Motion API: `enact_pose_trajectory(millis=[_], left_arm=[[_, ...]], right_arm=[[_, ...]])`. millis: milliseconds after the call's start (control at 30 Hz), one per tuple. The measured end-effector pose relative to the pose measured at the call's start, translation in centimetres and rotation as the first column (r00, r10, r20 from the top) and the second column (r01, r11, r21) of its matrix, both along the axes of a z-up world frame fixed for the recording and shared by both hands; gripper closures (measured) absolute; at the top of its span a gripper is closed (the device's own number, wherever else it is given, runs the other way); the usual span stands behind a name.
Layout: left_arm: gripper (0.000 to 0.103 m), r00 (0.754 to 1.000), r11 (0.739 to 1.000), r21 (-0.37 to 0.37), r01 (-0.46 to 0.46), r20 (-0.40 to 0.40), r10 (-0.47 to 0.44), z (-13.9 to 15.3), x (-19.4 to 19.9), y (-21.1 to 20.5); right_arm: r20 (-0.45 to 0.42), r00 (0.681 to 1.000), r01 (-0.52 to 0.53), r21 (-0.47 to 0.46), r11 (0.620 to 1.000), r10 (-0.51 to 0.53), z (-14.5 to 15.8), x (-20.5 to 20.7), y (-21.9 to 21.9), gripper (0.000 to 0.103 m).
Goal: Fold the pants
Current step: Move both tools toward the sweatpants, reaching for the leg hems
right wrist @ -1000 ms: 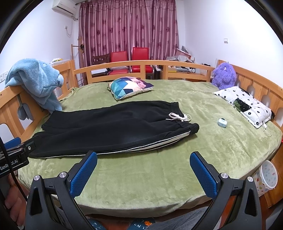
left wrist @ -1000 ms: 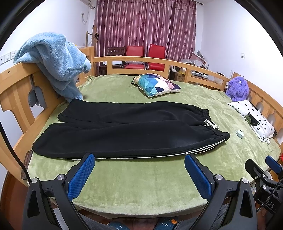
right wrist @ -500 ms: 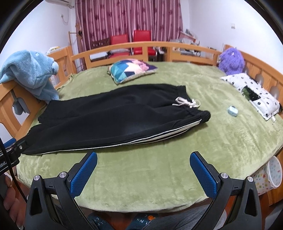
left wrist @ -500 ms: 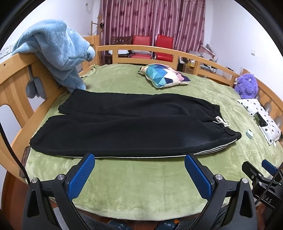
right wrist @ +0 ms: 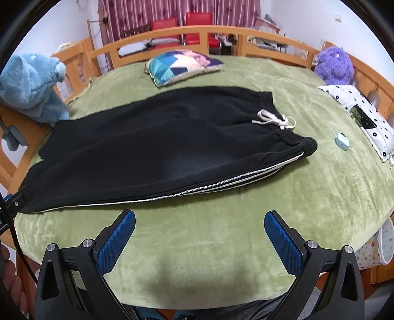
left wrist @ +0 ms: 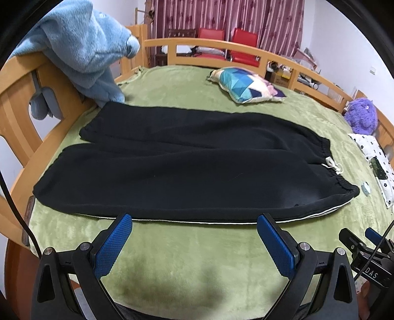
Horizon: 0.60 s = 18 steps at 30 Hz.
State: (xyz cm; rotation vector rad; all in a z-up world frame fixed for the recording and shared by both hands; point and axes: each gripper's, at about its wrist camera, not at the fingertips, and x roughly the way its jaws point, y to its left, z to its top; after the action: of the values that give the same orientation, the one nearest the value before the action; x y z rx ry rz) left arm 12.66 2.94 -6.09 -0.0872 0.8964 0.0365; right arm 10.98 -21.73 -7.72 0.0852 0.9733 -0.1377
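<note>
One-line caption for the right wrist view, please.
Open right gripper above green blanket, facing flat black pants.

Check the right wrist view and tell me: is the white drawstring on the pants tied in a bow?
Yes, the white drawstring lies knotted in a bow at the waistband of the black pants.

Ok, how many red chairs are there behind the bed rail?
2. Both stand side by side in front of the curtain, beyond the wooden bed rail: the left red chair and the right red chair. More could be hidden behind the rail.
</note>
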Motion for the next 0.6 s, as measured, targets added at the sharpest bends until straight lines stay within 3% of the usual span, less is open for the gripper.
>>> enact_pose_trajectory(millis=[333,433,500,600], left_arm=[[0.002,0.996,1.0,-0.006,-0.026,-0.081,0.026,-3.8,2.7,1.5],[0.004,0.996,1.0,-0.007,-0.029,-0.081,0.028,-4.6,2.9,2.6],[0.008,0.995,0.999,-0.028,-0.042,-0.093,0.039,-5.3,3.2,3.9],[0.017,0.989,0.991,-0.102,-0.085,-0.125,0.072,-6.4,3.3,6.8]], right_arm=[[-0.093,0.996,-0.005,-0.011,1.0,0.004,-4.0,3.3,1.0,0.0],[-0.038,0.999,-0.028,0.001,1.0,0.028,-4.3,3.3,0.9,0.003],[-0.015,0.999,-0.028,0.005,1.0,0.028,-4.6,3.5,0.3,0.008],[-0.019,1.0,0.017,-0.026,1.0,-0.018,-5.2,3.9,-2.2,0.025]])
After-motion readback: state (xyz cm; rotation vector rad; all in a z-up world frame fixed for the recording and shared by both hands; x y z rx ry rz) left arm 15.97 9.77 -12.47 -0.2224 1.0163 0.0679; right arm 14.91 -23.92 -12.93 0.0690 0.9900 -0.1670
